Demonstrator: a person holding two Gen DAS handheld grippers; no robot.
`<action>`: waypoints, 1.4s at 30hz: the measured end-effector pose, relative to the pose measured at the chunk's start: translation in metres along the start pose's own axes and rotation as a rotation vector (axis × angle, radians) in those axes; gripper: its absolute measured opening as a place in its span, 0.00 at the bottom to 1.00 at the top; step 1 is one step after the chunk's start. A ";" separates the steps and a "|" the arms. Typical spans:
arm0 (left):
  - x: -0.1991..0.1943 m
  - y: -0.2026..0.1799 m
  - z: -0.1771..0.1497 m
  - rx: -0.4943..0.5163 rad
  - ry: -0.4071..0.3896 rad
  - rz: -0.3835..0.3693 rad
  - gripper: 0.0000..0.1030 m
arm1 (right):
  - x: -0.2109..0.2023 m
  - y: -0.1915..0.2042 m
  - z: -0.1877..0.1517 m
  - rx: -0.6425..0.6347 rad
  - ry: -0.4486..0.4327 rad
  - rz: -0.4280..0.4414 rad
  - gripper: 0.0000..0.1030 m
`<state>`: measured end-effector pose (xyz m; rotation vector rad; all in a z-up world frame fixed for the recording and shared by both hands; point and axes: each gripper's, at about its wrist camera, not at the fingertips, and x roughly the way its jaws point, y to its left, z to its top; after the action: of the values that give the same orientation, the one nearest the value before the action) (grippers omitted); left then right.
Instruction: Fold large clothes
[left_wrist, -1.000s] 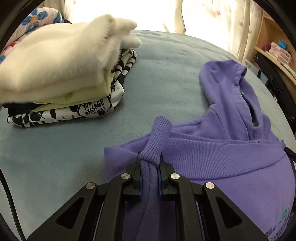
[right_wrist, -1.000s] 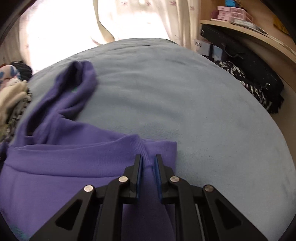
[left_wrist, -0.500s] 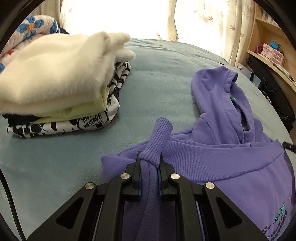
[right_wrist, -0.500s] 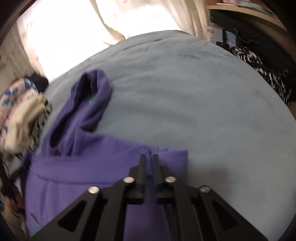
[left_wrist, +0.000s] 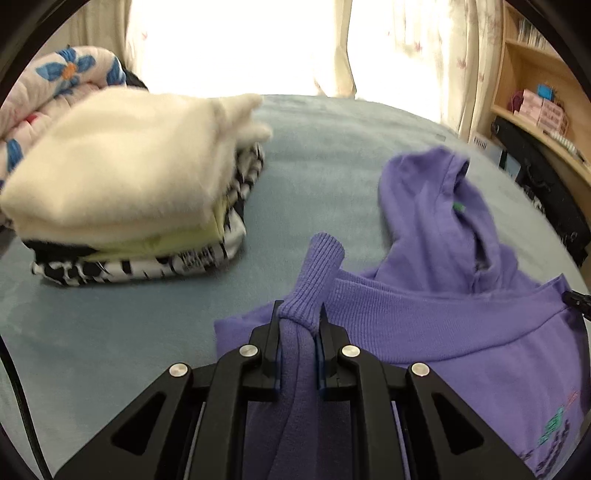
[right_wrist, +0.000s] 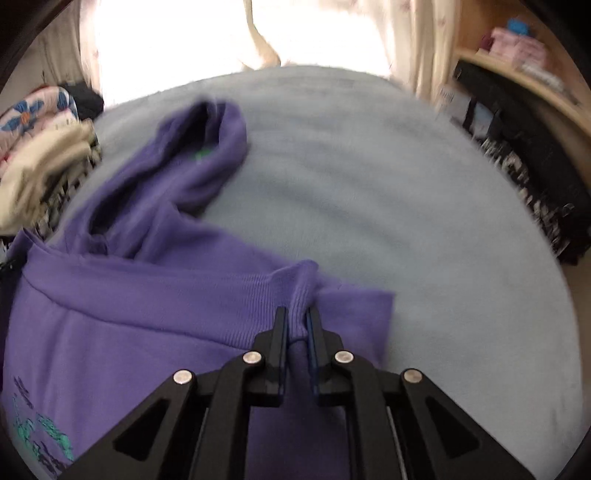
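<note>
hoodie: the purple hoodie (left_wrist: 461, 332) is lying on the blue-grey bed (left_wrist: 325, 155), hood (left_wrist: 436, 206) pointing away toward the window, ribbed hem folded up across the body, so looks like it's mid-fold

left gripper (left_wrist: 297, 328): fingers pinched narrow on a bunched-up bit of ribbed hem at the hoodie's left corner, fabric sticking up between them

right gripper (right_wrist: 296, 325): same deal on the right corner, fingers nearly together with a fold of hem clamped in between

progress: my guess is we're partway through. Bottom edge is being carried up toward the hood, but the hood itself isn't tucked and no tidy rectangle yet. Sleeves I can't really make out.

done pile: stack of folded clothes (left_wrist: 122, 192) sits off to the left on the bed, cream fluffy one on top, black-and-white print at the bottom, well apart from the hoodie

vs a second ago: both cameras sit higher and tipped back now, more of the hood and window showing; the right view is blurry and has swung, so the hands are moving. Grip on both corners unchanged.

background: flowery quilt (left_wrist: 55, 85) behind the stack, curtains (left_wrist: 424, 55), wooden shelf (left_wrist: 535, 110) to the right
</note>
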<state>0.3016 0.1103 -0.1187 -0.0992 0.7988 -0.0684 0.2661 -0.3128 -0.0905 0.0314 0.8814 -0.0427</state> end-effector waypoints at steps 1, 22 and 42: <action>-0.007 -0.002 0.004 0.000 -0.028 -0.004 0.10 | -0.013 -0.003 0.005 0.024 -0.050 -0.001 0.08; 0.026 0.017 0.003 -0.066 0.116 0.056 0.30 | 0.026 -0.002 0.008 0.152 0.030 -0.049 0.23; -0.076 -0.037 -0.127 -0.071 0.102 0.140 0.47 | -0.077 0.089 -0.130 0.051 0.053 0.177 0.28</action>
<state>0.1569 0.0732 -0.1489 -0.1070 0.9079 0.0876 0.1213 -0.2162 -0.1129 0.1583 0.9273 0.1020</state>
